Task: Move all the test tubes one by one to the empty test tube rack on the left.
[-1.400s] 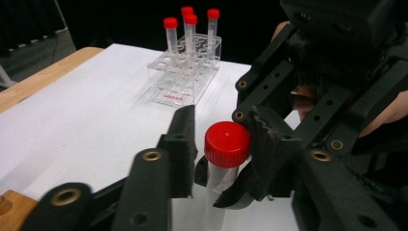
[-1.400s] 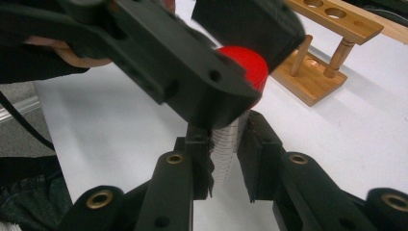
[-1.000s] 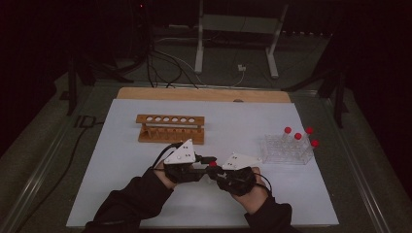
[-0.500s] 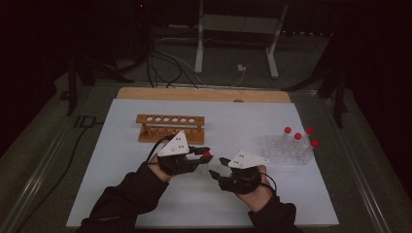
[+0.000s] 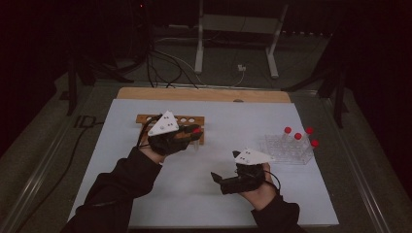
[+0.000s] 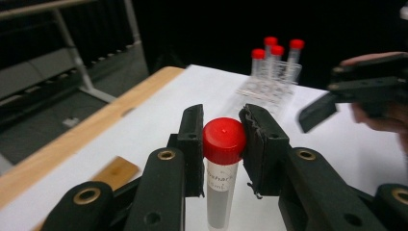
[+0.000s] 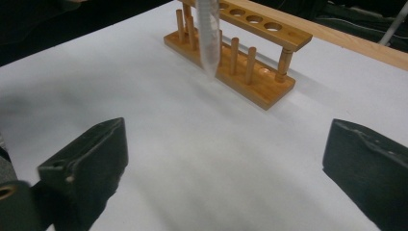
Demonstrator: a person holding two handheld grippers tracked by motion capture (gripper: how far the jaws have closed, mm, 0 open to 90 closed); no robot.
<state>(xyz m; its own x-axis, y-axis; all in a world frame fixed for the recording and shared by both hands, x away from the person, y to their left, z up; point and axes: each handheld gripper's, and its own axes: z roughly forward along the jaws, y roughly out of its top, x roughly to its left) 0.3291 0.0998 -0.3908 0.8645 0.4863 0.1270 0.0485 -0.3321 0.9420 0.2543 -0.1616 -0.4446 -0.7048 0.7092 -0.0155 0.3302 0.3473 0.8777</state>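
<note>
My left gripper [image 5: 190, 135] is shut on the red cap of a clear tube [image 5: 196, 130] and holds it upright just in front of the wooden rack [image 5: 194, 120]. In the left gripper view both pads squeeze the cap [image 6: 223, 140], and the labelled tube hangs below it. My right gripper [image 5: 217, 180] lies lower on the white sheet. Its jaws have just been opening and stand wide apart [image 7: 226, 159] with nothing between them. The right gripper view shows the tube [image 7: 209, 38] hanging before the wooden rack [image 7: 250, 72].
A clear plastic rack [image 5: 289, 148] with three red-capped tubes stands at the right of the white sheet [image 5: 121, 160]. A wooden strip [image 5: 204, 94] edges the far side of the table. Metal stand legs and cables lie on the dark floor beyond.
Both grippers met at the tube a second ago. The right gripper has let go and opened. The left gripper has carried the tube up and away toward the wooden rack.
</note>
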